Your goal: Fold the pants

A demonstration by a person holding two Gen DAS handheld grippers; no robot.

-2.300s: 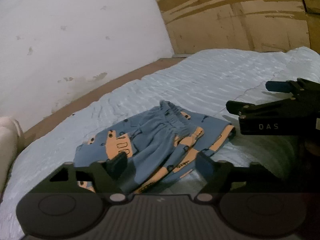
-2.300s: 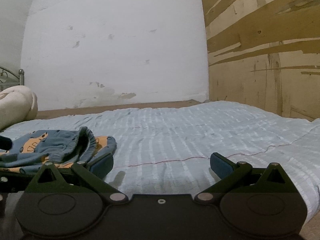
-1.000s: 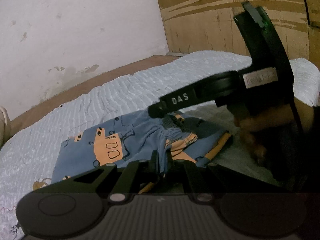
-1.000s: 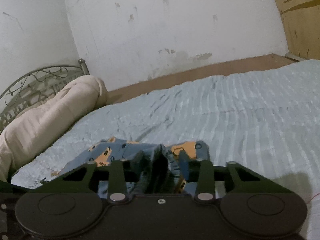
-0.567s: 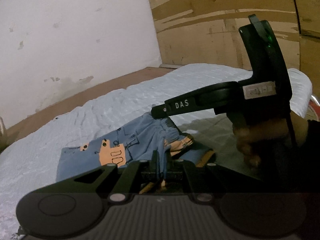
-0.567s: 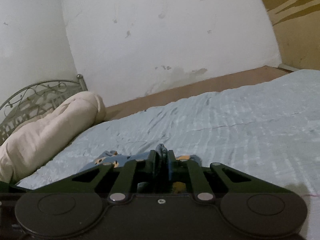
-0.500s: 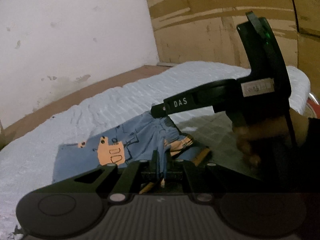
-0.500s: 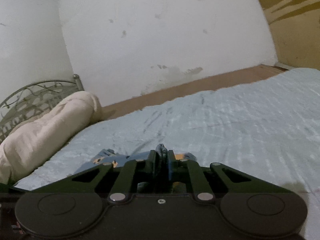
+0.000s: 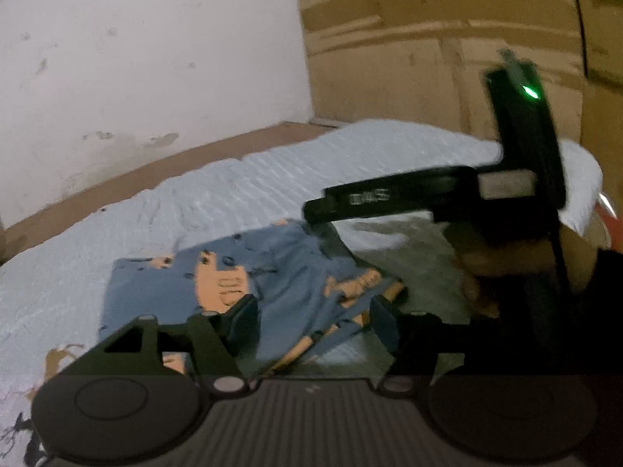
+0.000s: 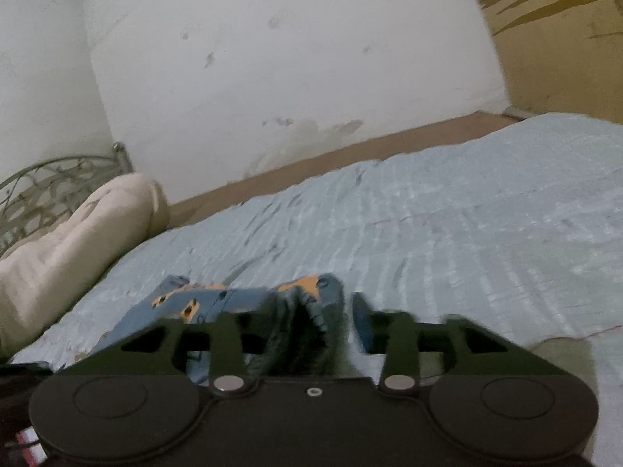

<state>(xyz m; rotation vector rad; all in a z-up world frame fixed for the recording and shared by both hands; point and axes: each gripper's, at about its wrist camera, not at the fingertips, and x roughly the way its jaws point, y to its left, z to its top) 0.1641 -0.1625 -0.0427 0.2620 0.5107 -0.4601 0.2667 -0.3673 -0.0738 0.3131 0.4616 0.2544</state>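
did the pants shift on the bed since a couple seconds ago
Yes: the pants now lie spread further left, toward the white wall.

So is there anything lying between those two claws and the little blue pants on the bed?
Nothing visible. The pants lie on the bed cover, and cloth sits directly between the parted fingers of the left gripper and the right gripper, whose jaws have just been opening. The pillow lies off to the side.

The left gripper has just been opening, its jaws apart over the blue pants on the pale bedcover; the right gripper hovers beyond
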